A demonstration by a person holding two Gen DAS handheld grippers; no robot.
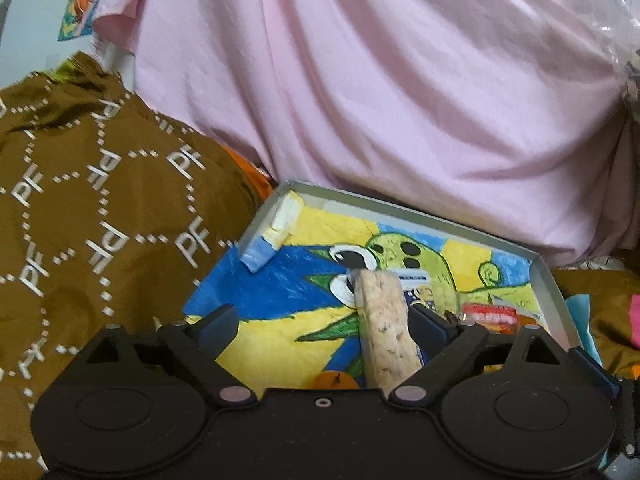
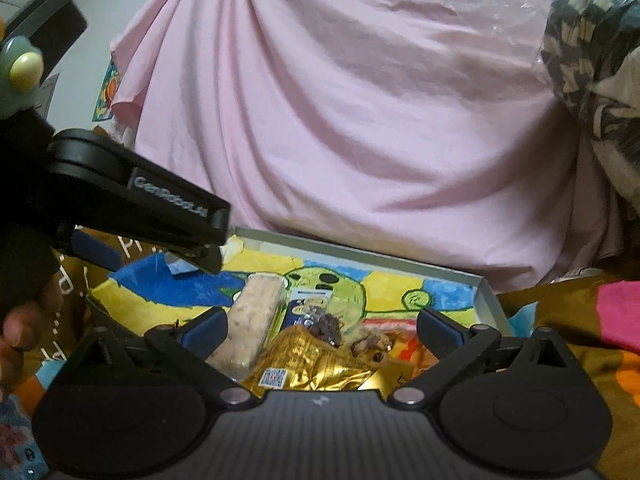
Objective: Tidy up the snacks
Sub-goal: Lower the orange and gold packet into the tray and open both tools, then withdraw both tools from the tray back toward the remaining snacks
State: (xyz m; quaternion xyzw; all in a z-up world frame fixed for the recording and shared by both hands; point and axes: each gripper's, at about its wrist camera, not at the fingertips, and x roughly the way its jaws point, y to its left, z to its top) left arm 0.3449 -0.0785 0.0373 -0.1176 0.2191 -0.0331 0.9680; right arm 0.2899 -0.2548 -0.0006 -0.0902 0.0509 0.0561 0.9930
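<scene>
Pink cloth point(image 1: 380, 92) drapes behind my grey tray point(image 1: 400, 208). Brown fabric point(image 1: 80, 184) left of it reads "PF". Inside the tray lie the pale snack bar point(image 1: 384, 320) and gold packet point(image 2: 312, 364). Both my left gripper point(image 1: 324, 326) and right gripper point(image 2: 322, 330) gape empty; crowding risks collision. Left gripper's casing reads "GenRobot.AI", roughly.

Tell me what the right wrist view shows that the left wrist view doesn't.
Only the right wrist view shows the gold wrapper, the dark brown pieces on it, and the left gripper from outside. Only the left wrist view shows the brown PF-print cloth fully. Both show the painted tray, the pale snack bar, the pink sheet, and open jaws.
</scene>
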